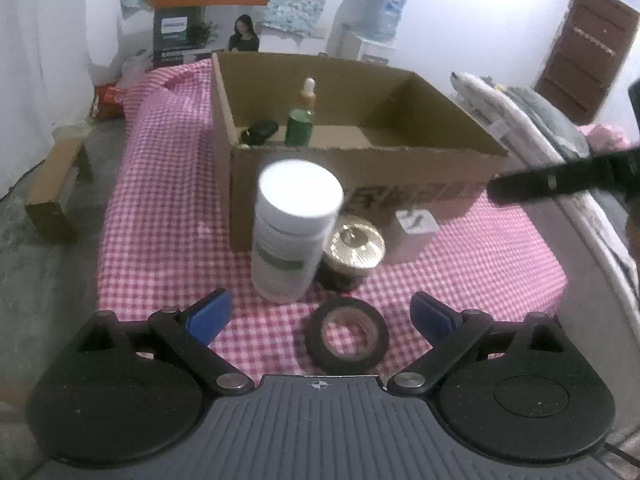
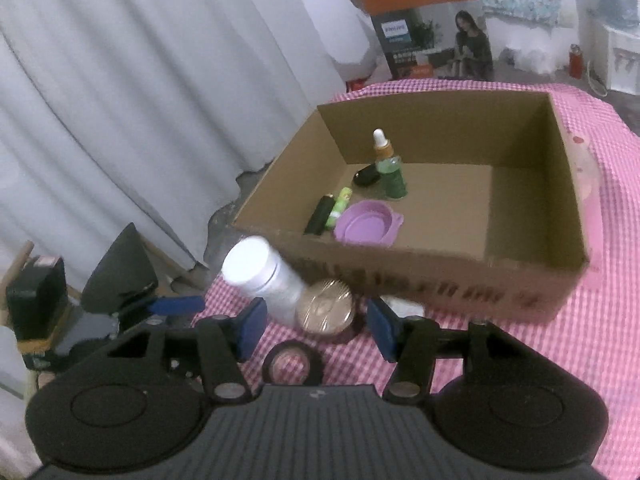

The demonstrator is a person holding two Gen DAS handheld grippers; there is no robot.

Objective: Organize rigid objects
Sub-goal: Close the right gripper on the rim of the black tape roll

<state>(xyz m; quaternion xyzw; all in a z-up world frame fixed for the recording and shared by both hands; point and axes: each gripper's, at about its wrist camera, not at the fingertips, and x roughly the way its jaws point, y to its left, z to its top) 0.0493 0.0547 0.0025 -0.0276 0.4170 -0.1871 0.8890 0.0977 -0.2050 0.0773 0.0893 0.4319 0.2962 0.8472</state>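
An open cardboard box stands on the pink checked cloth. Inside it are a green dropper bottle, a purple lid, a black tube, a green tube and a small black case. In front of the box stand a white bottle, a gold-lidded jar and a small white block. A black tape roll lies nearest. My left gripper is open above the roll. My right gripper is open, holding nothing.
The clothed table drops off to a concrete floor on the left, where a low wooden bench stands. Folded blankets lie to the right. A dark blurred bar reaches in from the right edge. White curtains hang at the left.
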